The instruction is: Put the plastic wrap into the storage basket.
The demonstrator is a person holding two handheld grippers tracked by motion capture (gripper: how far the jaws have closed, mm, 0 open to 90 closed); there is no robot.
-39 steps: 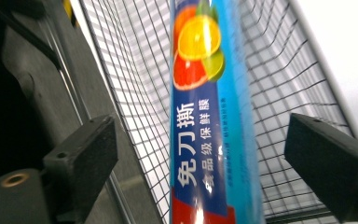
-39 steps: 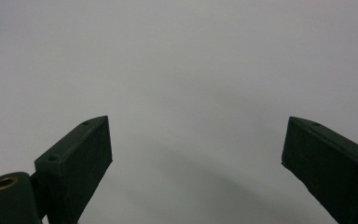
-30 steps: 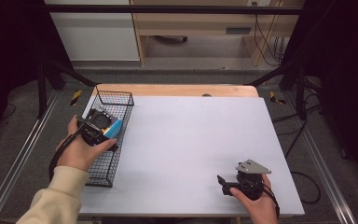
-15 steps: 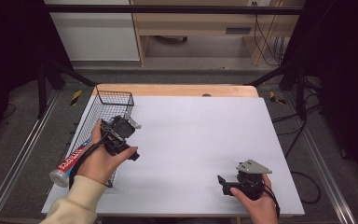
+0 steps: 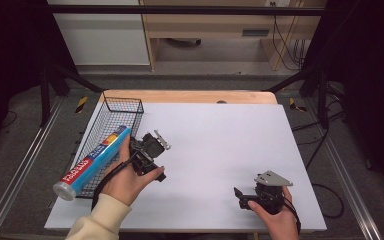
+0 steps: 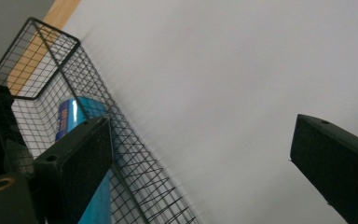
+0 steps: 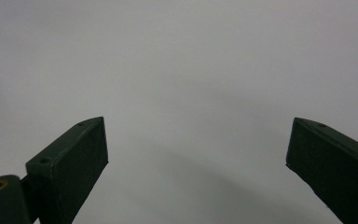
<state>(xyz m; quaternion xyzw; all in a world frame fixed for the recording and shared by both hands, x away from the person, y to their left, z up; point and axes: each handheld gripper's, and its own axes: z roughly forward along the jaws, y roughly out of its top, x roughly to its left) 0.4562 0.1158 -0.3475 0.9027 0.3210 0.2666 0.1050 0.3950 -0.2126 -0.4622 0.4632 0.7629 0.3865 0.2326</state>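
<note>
A long blue roll (image 5: 92, 162) with a red label and a pale end cap lies slanted in the black wire basket (image 5: 123, 99) at the table's left edge. Its capped end pokes out over the basket's near end. My left gripper (image 5: 150, 152) stands open just right of the basket, over the white table, with nothing between its jaws. In the left gripper view (image 6: 200, 135) the basket (image 6: 51, 60) and the blue roll (image 6: 67, 116) show behind the left jaw. My right gripper (image 5: 245, 196) rests open near the front right, and its own view (image 7: 198, 135) looks onto bare table.
The white table top (image 5: 220, 135) spreads between the two grippers, with a wooden strip (image 5: 190, 96) along its far edge. Metal rails and floor flank the table on both sides. A cabinet and a wooden bench stand beyond it.
The left gripper carried the blue roll over the basket, laid it in and let go. It has since moved right, off the basket, and stands open. The right gripper stayed put.
</note>
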